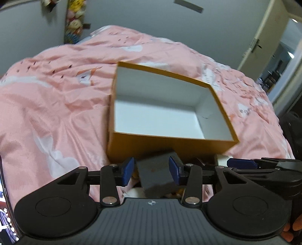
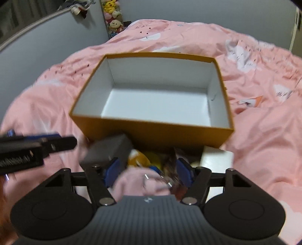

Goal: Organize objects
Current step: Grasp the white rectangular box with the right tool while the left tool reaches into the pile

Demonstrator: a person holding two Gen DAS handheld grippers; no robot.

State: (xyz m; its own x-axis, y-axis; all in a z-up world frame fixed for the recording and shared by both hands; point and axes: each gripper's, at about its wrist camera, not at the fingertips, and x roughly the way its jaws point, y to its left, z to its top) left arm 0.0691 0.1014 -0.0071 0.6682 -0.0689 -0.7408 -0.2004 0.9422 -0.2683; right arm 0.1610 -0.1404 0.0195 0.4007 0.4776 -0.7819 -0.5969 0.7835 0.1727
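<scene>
An open orange box (image 1: 169, 145) (image 2: 156, 132) with a bare white inside sits on the pink bedspread. Just in front of it lies a small heap of things. My left gripper (image 1: 152, 167) (image 2: 62, 141) hangs over the heap. A grey block (image 1: 158, 173) (image 2: 107, 150) lies tilted between its blue pads, with a thin gap at the left pad. My right gripper (image 2: 147, 170) (image 1: 241, 163) is beside it. It stands open around a pink soft item (image 2: 139, 181) with small metal bits; its pads do not press on it.
A white box (image 2: 215, 158) (image 1: 223, 160) and a yellow item (image 2: 143, 158) lie in the heap by the orange box's near wall. Rumpled pink bedspread (image 1: 56, 113) spreads all round. Stuffed toys (image 2: 113, 17) hang on the far wall. A door (image 1: 264, 37) stands at the right.
</scene>
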